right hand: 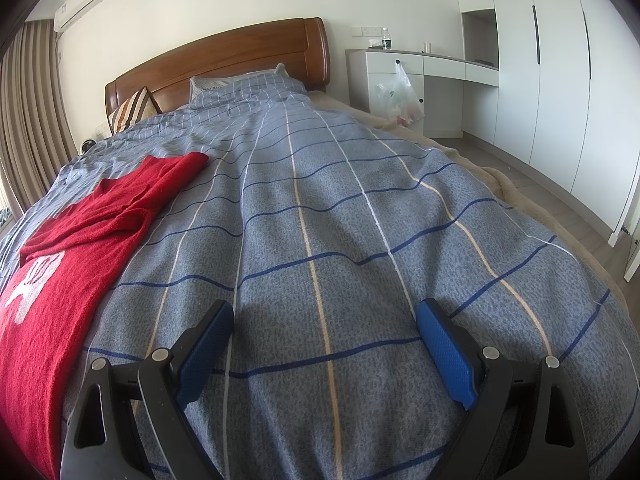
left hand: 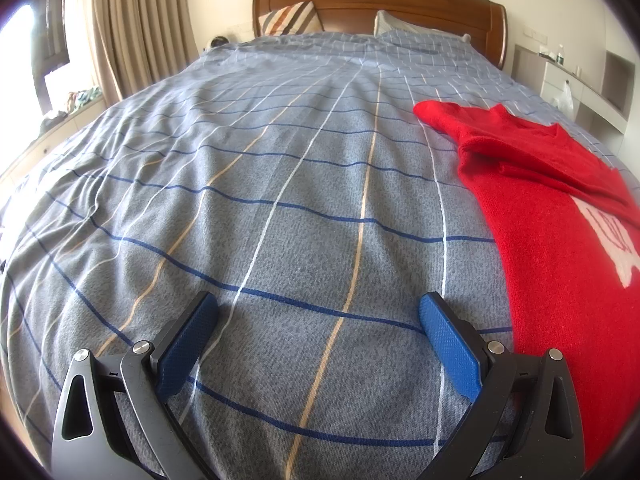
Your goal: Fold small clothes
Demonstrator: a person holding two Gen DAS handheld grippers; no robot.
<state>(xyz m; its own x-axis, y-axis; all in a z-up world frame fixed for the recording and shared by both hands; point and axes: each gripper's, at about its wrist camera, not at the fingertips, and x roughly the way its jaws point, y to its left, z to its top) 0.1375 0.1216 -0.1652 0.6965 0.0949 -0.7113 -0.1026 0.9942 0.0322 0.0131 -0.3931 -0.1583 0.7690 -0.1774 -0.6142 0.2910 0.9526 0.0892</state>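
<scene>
A small red knitted sweater (left hand: 548, 240) with a white motif lies on the blue checked bedcover (left hand: 280, 200), its sleeves folded across its body. In the left wrist view it is to the right of my left gripper (left hand: 318, 310), which is open and empty just above the cover. In the right wrist view the sweater (right hand: 72, 264) lies to the left of my right gripper (right hand: 325, 316), also open and empty over the bedcover (right hand: 360, 220). The sweater lies between the two grippers; neither touches it.
A wooden headboard (left hand: 380, 4) and pillows (left hand: 288, 18) are at the far end. Curtains (left hand: 132, 28) hang on the left. A white desk (right hand: 424, 68) with a plastic bag (right hand: 398, 96) and wardrobes (right hand: 560, 60) stand right of the bed, past its right edge.
</scene>
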